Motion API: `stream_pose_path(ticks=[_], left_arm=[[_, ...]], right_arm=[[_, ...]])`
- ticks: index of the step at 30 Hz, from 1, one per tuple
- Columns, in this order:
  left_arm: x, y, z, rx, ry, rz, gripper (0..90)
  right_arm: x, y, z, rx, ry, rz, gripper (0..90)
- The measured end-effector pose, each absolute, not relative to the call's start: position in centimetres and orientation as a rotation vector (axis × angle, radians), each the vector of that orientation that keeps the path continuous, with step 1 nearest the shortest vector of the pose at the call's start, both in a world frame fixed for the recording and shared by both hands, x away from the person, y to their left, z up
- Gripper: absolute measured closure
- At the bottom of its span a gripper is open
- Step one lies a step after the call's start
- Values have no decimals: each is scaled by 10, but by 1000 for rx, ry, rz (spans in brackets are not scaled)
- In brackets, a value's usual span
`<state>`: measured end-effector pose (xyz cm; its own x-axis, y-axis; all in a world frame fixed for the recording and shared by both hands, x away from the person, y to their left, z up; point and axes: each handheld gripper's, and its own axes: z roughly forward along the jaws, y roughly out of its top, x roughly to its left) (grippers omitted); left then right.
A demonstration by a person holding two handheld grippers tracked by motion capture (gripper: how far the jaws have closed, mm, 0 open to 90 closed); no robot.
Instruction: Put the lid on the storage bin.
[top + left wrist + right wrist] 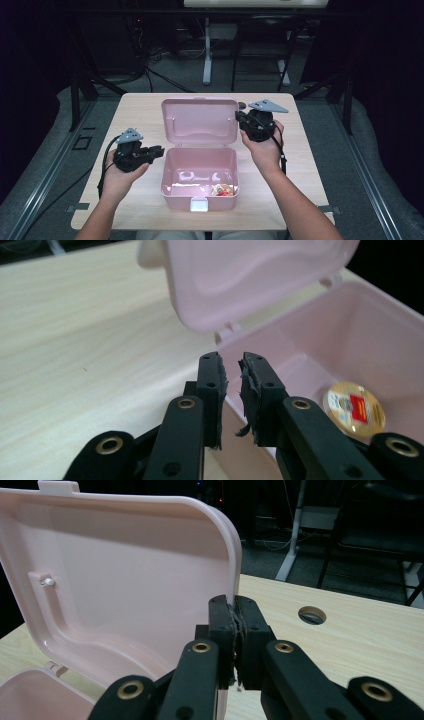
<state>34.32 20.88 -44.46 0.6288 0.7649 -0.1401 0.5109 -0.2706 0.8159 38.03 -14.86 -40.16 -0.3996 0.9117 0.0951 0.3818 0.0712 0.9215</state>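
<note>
Black jaws of the right gripper point(235, 625) are clamped on the right edge of the lid point(125, 565), holding it upright over the pink box point(199, 177). That box is the reference for all positions below; it sits at the middle of the table point(135, 112), its front latch point(198, 205) facing the person.

Step in hand, as judged from the frames: the box is open, and the lid is being steadied by its edge while the left gripper point(150, 152) waits just beside the left wall of the box. Its jaws stand slightly apart with nothing between them; in the left gripper view they sit at the near rim of the box, apart from it.

Next move, as a judgement: either swing the lid down onto the box or reach into the box. Lowering the lid calls for a controlled arc about the rear hinges, with the left gripper kept clear of the rim.

Count:
- One pink box, with one lid attached.
- One round gold-rimmed item with a red label point(354, 407), lying on the floor of the box at its front right; what the item is cannot be told.
- Two grippers, one on each side of the box.
- One round hole point(311, 615) in the table, behind the box to the right.
</note>
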Motion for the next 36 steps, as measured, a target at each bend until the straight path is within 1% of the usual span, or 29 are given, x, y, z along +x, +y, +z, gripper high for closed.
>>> stream_pose_path(ticks=[3, 6, 17, 28, 36], left_arm=[[352, 210, -432, 1911, 1009, 387, 746], [358, 210, -422, 1892, 1016, 409, 738], [380, 205, -403, 1874, 1043, 451, 708], [400, 197, -383, 1869, 1065, 488, 721], [409, 189, -375, 1871, 1072, 500, 757]], right_arm=[[380, -149, -401, 1278, 1832, 1315, 871], [380, -149, -401, 1278, 1833, 1315, 871], [379, -149, -402, 1278, 1833, 1324, 870], [379, -150, -401, 1279, 1840, 1327, 870], [378, -151, -401, 1269, 1841, 1331, 869]])
